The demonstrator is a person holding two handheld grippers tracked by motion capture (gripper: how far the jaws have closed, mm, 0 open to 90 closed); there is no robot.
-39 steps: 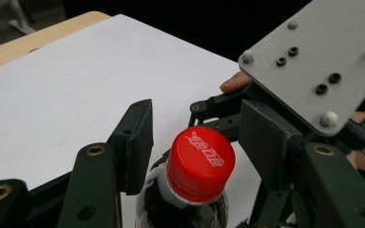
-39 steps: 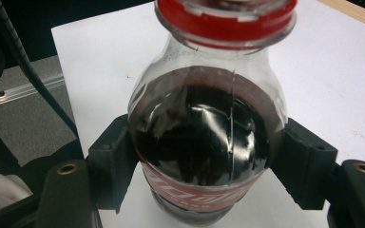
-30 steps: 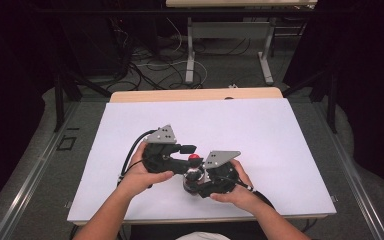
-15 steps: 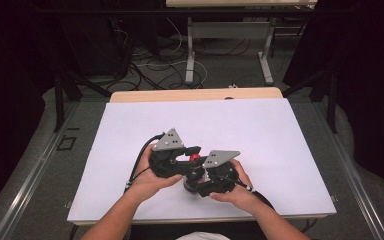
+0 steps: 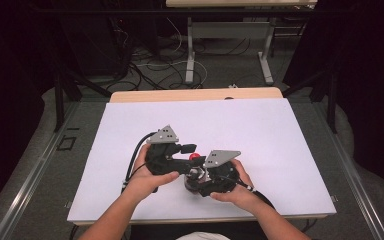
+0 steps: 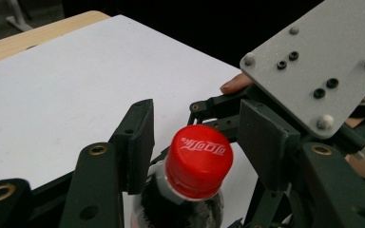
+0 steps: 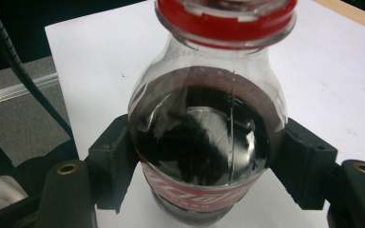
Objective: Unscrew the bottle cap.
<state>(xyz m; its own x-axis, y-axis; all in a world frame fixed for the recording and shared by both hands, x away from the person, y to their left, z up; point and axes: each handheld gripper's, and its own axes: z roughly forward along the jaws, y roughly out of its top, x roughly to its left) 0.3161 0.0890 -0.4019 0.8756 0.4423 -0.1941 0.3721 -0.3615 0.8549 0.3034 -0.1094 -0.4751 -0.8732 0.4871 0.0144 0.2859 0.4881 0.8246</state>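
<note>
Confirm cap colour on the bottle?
Red, with white lettering on top of the cap; clearest in the left gripper view.

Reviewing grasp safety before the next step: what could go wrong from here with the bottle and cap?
1. The left gripper has just been opening; its pads stand off the red cap, so a re-close may land off-centre and slip.
2. The right gripper clamps the round bottle, which could rotate under twisting.
3. The dark drink could spill onto the white table.

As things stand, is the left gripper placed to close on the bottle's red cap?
Probably yes: the left gripper has its jaws on either side of the red cap with small gaps, nothing between, while the right gripper clamps the bottle.
</note>
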